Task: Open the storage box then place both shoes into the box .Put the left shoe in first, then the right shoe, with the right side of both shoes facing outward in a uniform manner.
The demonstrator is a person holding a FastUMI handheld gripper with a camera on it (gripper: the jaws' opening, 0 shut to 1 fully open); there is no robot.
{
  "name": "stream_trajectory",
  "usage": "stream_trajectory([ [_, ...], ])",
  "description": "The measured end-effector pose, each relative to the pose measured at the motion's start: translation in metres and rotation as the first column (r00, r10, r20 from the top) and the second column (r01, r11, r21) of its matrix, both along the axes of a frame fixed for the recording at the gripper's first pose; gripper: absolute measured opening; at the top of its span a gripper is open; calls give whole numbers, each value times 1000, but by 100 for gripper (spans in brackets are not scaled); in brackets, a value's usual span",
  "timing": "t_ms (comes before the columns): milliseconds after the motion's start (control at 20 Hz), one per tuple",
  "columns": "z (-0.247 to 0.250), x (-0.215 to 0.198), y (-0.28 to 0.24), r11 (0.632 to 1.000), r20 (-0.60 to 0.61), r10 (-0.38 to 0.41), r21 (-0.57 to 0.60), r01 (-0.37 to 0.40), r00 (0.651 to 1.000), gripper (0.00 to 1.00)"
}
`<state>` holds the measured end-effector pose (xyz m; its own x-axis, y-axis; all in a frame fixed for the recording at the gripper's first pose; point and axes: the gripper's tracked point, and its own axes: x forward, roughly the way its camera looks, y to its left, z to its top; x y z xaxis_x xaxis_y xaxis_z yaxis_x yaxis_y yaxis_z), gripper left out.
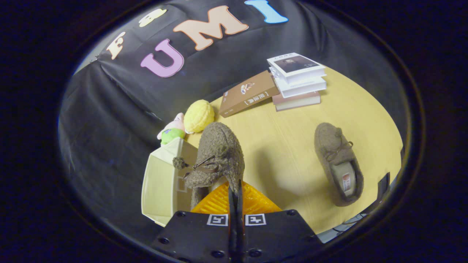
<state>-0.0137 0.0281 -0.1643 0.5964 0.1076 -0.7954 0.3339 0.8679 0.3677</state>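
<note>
My gripper (236, 190) is shut on the rim of a fuzzy brown shoe (218, 157), which hangs lifted with its toe pointing away and its bow and pom-pom turned to the left. Just left of the held shoe stands the cream storage box (161, 182), its opening partly hidden behind the shoe. The second brown shoe (338, 168) lies flat on the wooden table (289, 146) to the right of the fingers, opening up, heel toward me.
Beyond the box lie a yellow plush ball (198, 115) and a small pink-and-green plush toy (171, 131). Farther back, a brown book (248, 94) leans against a stack of books (298, 82). The table's edge runs close on the right.
</note>
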Motion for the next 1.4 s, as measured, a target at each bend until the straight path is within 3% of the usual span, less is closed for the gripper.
stream_trajectory([
  [500,38,41,139,996,106,49,69,-57,993,3],
  [850,-23,48,210,995,1,76,58,-76,997,3],
  [1100,-71,53,234,998,-93,66,19,-64,993,3],
  [1400,-112,53,254,990,-222,111,-60,-127,969,4],
])
